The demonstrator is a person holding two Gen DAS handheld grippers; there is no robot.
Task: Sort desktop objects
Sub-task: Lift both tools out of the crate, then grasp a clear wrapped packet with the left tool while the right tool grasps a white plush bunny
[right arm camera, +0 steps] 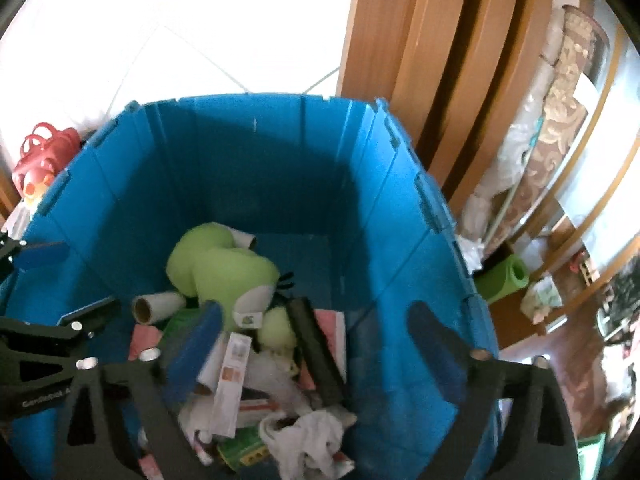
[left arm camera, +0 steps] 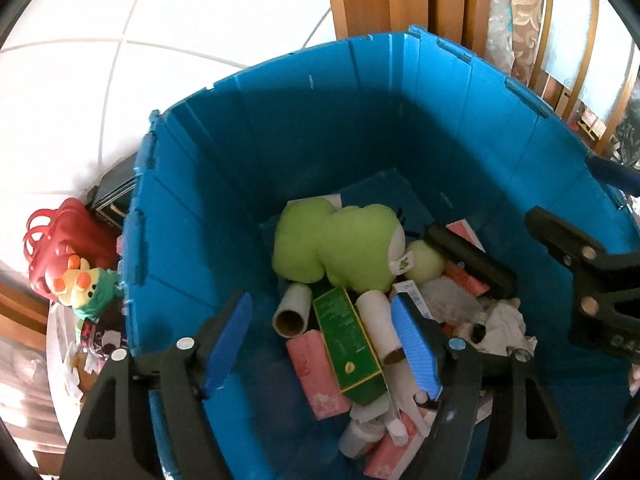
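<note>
A big blue bin [left arm camera: 304, 128] holds a green plush toy [left arm camera: 340, 244], cardboard tubes [left arm camera: 292, 312], a green box [left arm camera: 348, 348], pink packets [left arm camera: 316, 376] and crumpled white cloth [left arm camera: 500, 320]. My left gripper [left arm camera: 324, 344] is open and empty above the bin's contents. My right gripper [right arm camera: 320, 348] is open and empty above the bin [right arm camera: 256, 168] too; it also shows at the right of the left wrist view [left arm camera: 560, 248]. In the right wrist view the plush [right arm camera: 220, 268], a black flat object [right arm camera: 316, 348], a white box [right arm camera: 232, 380] and the cloth [right arm camera: 308, 436] lie below it.
A red basket [left arm camera: 64, 240] and a yellow-green plush toy [left arm camera: 88, 292] sit left of the bin. Wooden boards [right arm camera: 436, 60] stand behind it. Shelves with rolled fabric [right arm camera: 560, 120] and a green roll [right arm camera: 504, 276] are on the right. White tiled floor [left arm camera: 120, 40] lies beyond.
</note>
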